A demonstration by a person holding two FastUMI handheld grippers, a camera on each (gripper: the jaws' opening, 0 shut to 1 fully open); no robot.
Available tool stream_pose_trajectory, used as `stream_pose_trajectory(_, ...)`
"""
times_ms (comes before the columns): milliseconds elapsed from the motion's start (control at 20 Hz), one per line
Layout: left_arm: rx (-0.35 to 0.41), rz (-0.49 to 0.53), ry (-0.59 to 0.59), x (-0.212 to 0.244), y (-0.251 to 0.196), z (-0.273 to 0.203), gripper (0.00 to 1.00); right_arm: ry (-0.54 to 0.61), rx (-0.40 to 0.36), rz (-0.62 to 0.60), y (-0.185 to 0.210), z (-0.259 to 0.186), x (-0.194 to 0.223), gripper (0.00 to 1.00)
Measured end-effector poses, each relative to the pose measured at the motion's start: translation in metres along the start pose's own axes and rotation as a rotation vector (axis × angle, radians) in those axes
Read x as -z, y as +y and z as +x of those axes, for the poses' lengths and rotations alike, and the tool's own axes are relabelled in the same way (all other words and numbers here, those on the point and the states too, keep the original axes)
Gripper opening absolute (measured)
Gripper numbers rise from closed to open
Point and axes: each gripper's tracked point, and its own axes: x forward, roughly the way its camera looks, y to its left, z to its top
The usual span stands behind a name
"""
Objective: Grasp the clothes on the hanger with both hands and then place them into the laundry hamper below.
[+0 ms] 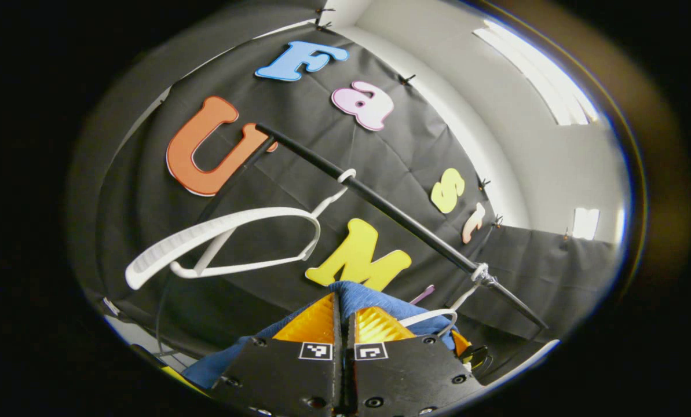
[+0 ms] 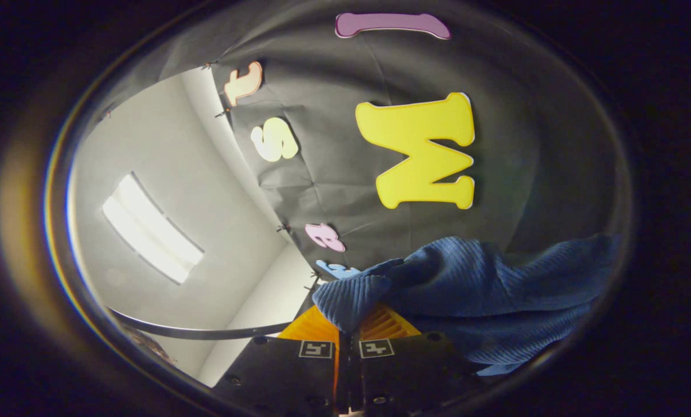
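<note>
Pinched between the left gripper [image 1: 342, 324] fingers is a fold of the blue garment [image 1: 364, 295], just below the black rail [image 1: 380, 202]. From that rail hangs a bare white hanger [image 1: 218, 243]. Right gripper [image 2: 348, 330] likewise clamps the ribbed blue cloth, which drapes off to one side.

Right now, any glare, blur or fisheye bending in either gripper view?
Left gripper view: ceiling light blown out; black rail and white hanger sharp. Right gripper view: light panel glares; blue garment crisp near the jaws, softer toward the rim, where walls curve.
</note>
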Motion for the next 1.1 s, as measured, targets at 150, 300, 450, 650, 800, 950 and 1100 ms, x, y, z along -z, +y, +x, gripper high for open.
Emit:
stream_pose_trajectory(150,0.011,-0.015,0.004,0.010,0.003,-0.002,0.00,-0.040,0.052,0.008,-0.022,-0.008,-0.010,0.04)
stream_pose_trajectory(300,0.018,-0.041,-0.019,0.011,0.006,-0.004,0.00,-0.057,0.115,-0.009,-0.040,-0.016,-0.011,0.04)
stream_pose_trajectory(450,-0.077,-0.061,-0.001,0.024,0.039,0.002,0.00,-0.030,0.269,-0.039,-0.084,-0.017,0.004,0.02)
stream_pose_trajectory(650,-0.131,-0.091,-0.012,0.040,0.059,-0.027,0.04,-0.010,0.288,-0.045,-0.092,-0.026,0.019,0.04)
stream_pose_trajectory(800,-0.199,-0.105,-0.005,0.053,0.080,-0.034,0.00,0.019,0.318,-0.063,-0.101,-0.027,0.028,0.04)
stream_pose_trajectory(950,-0.268,-0.137,0.014,0.074,0.091,-0.053,0.00,0.023,0.344,-0.049,-0.109,-0.032,0.040,0.04)
stream_pose_trajectory(1100,-0.283,-0.149,0.017,0.082,0.092,-0.058,0.00,0.020,0.356,-0.034,-0.115,-0.040,0.046,0.04)
